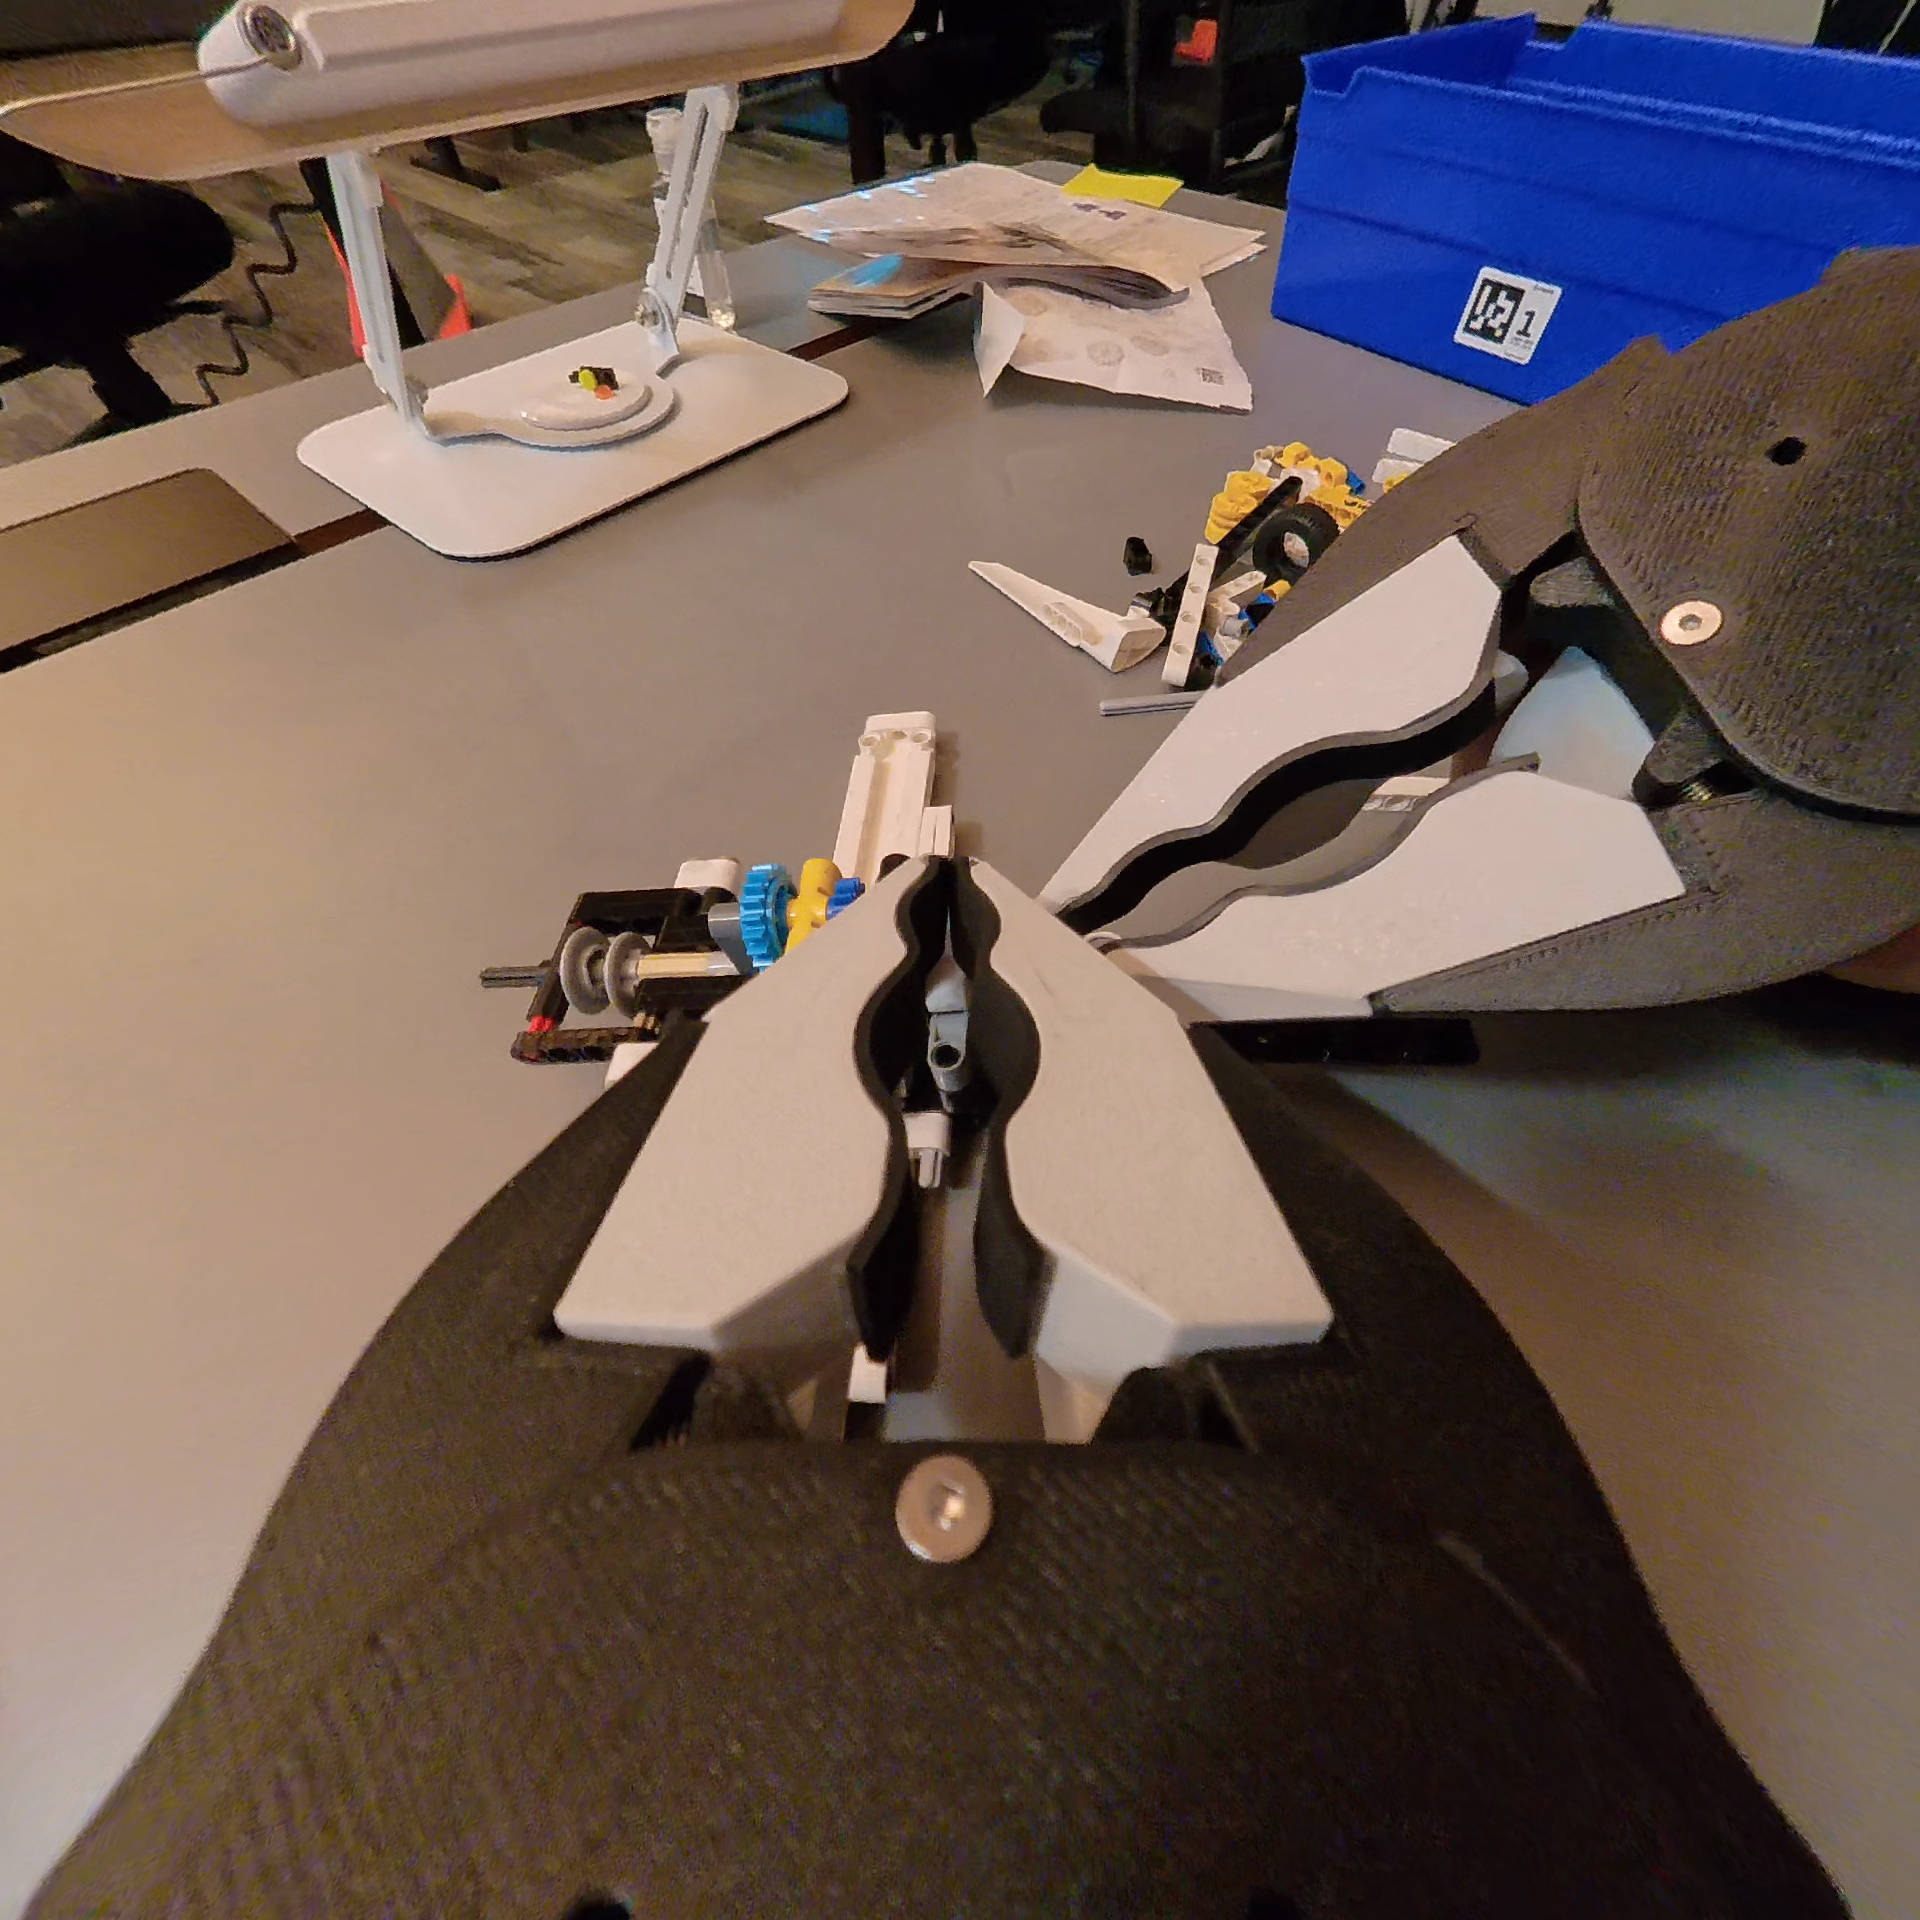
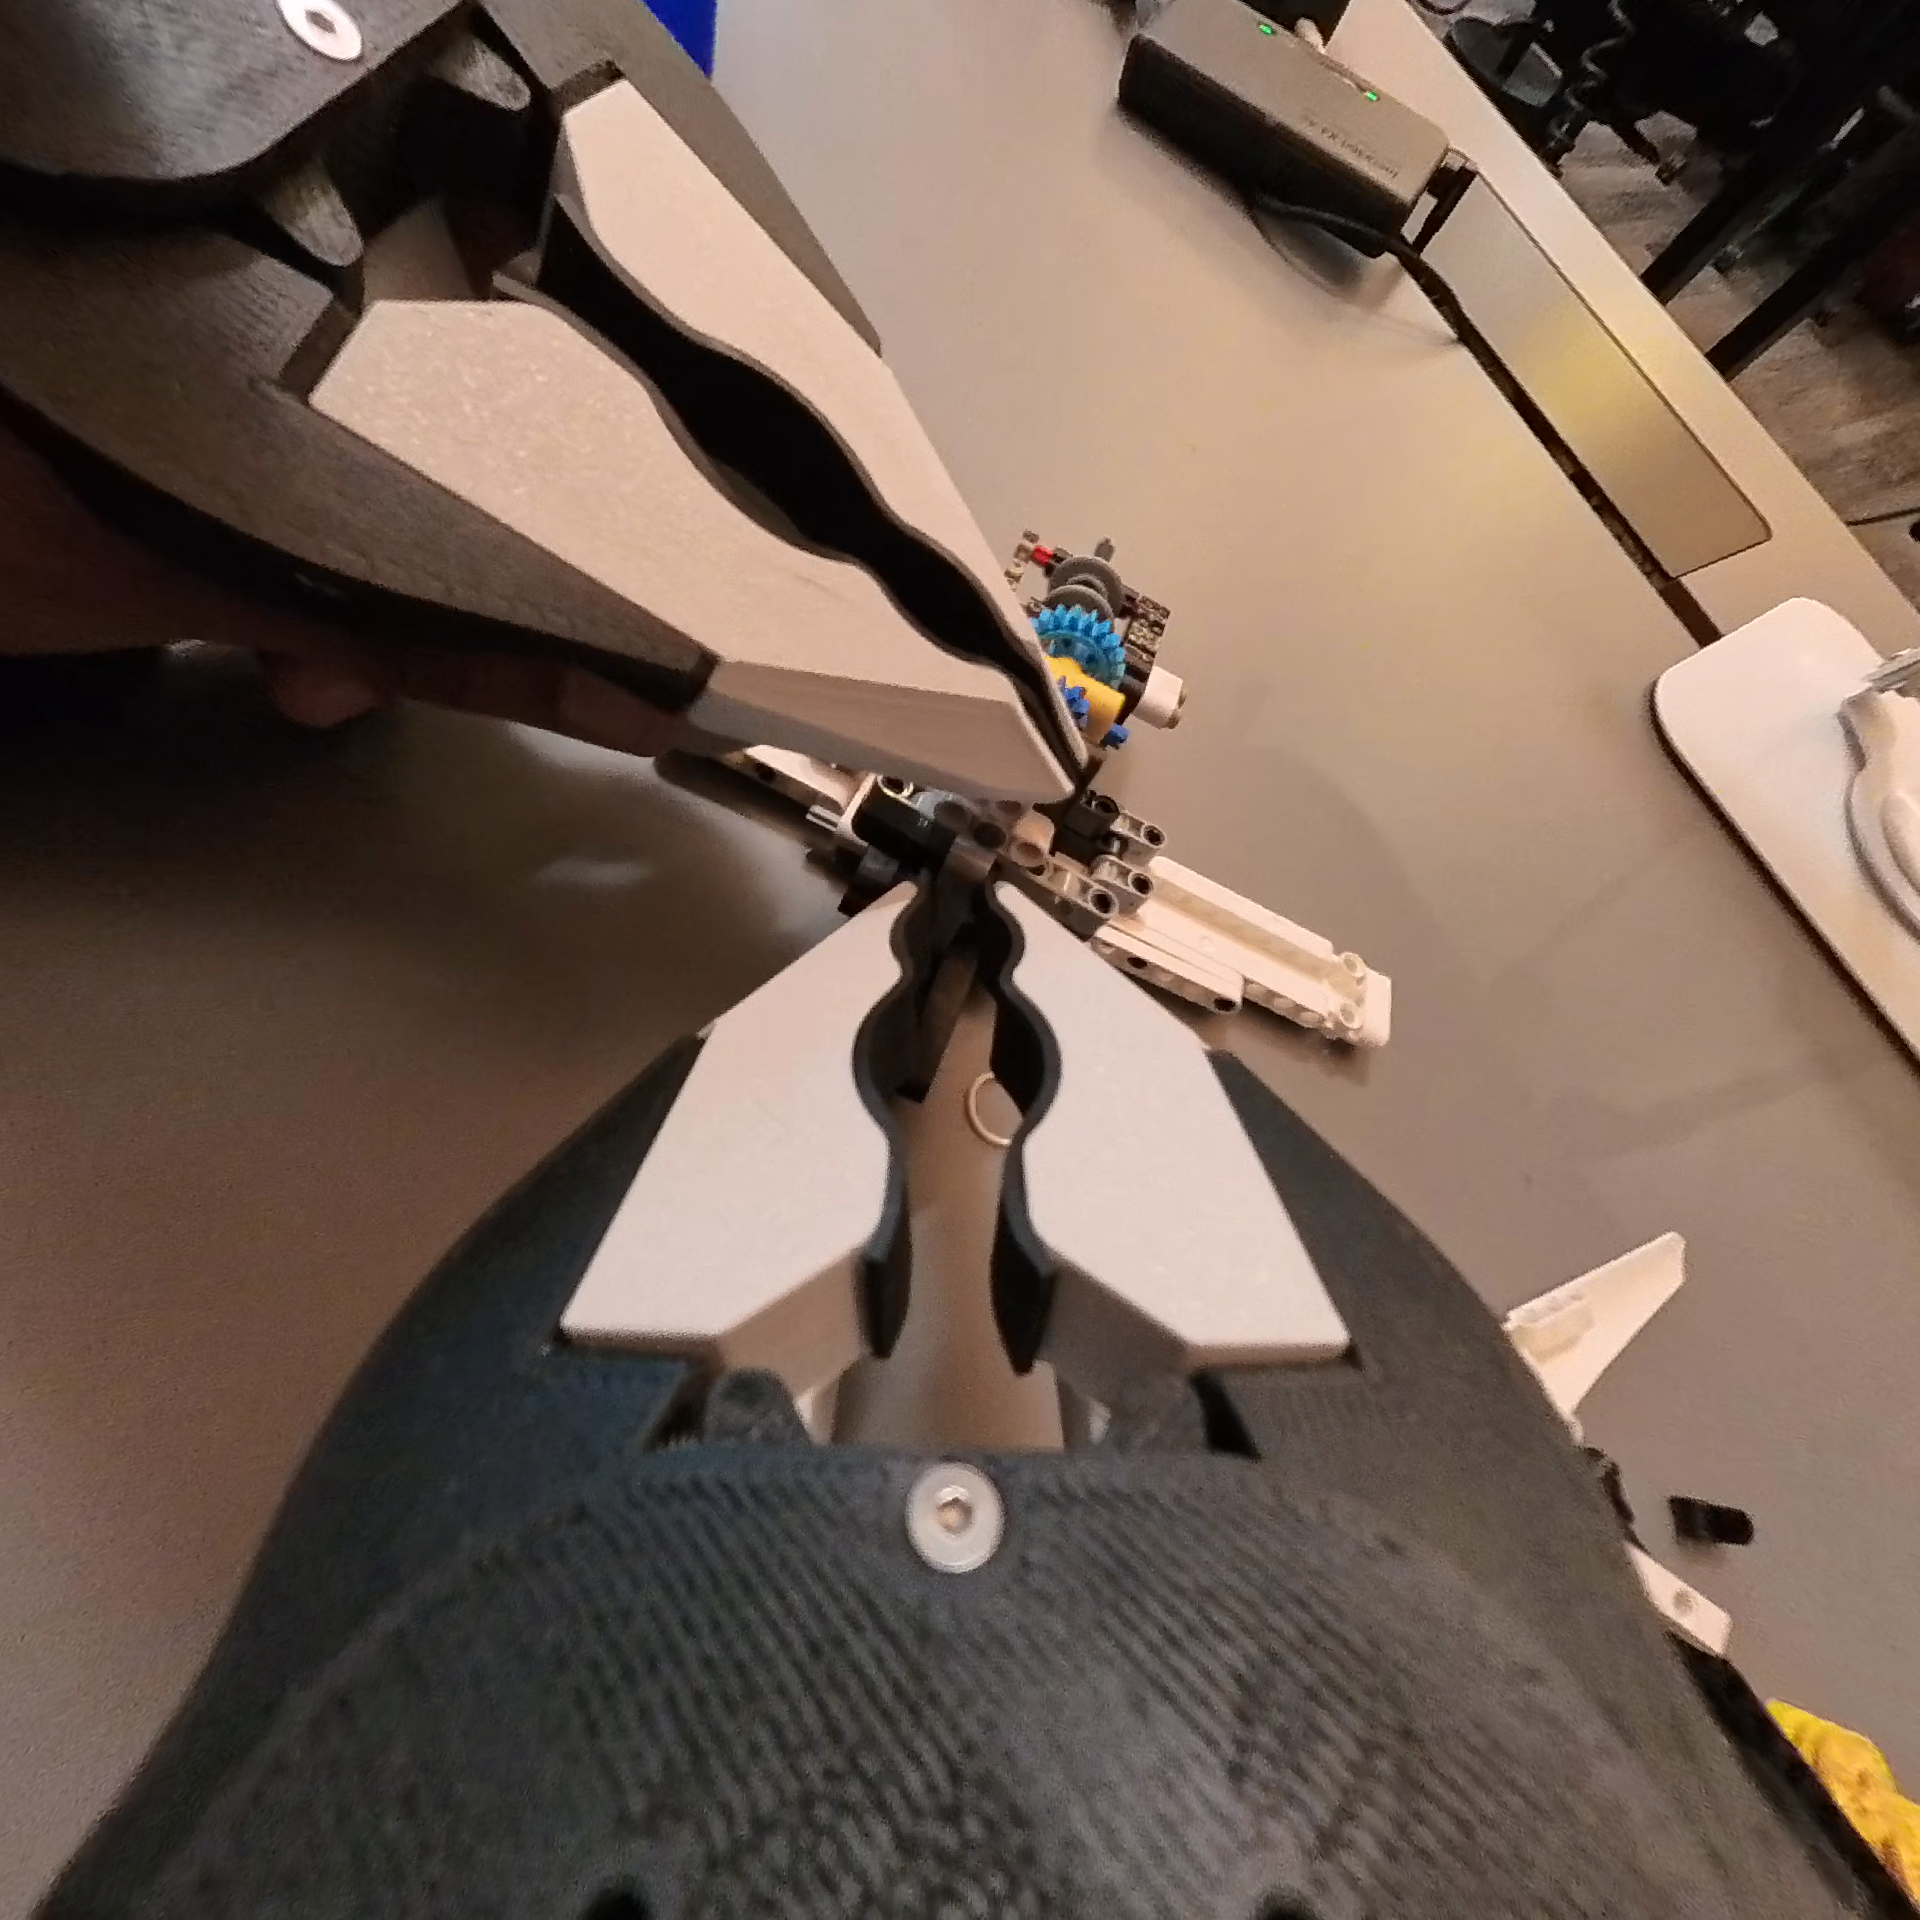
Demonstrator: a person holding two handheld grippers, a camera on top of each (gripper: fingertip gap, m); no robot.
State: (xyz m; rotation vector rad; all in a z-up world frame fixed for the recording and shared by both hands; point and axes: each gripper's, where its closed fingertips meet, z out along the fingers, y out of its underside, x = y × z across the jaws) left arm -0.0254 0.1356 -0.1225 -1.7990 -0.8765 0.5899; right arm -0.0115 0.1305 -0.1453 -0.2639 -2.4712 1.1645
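Two hand-held tongs meet over a small toy-brick assembly (image 1: 665,956) lying on a smooth grey bench (image 1: 312,831). The left tongs (image 1: 948,868) are clenched, their wavy black-lined tips meeting over the model's middle; whether they pinch a part cannot be told. The right tongs (image 2: 954,894) come in from the side and clasp a thin dark strip (image 2: 951,966) at the model's edge, both pads pressed on it. It looks as if one pair steadies the model while the other works a piece.

The model is hard plastic: white beams with round holes (image 2: 1247,956) stretching beyond the right tongs' tips, a toothed blue gear (image 1: 767,914) and yellow connector (image 1: 816,894) just left of the left tongs' tips, black frames and grey pulley wheels (image 1: 603,966) farther left.

Beyond the right tongs lie loose white, yellow and black pieces (image 1: 1236,561). Farther off stand a blue plastic bin (image 1: 1558,208), folded paper sheets (image 1: 1039,270) and a white metal stand (image 1: 571,436).
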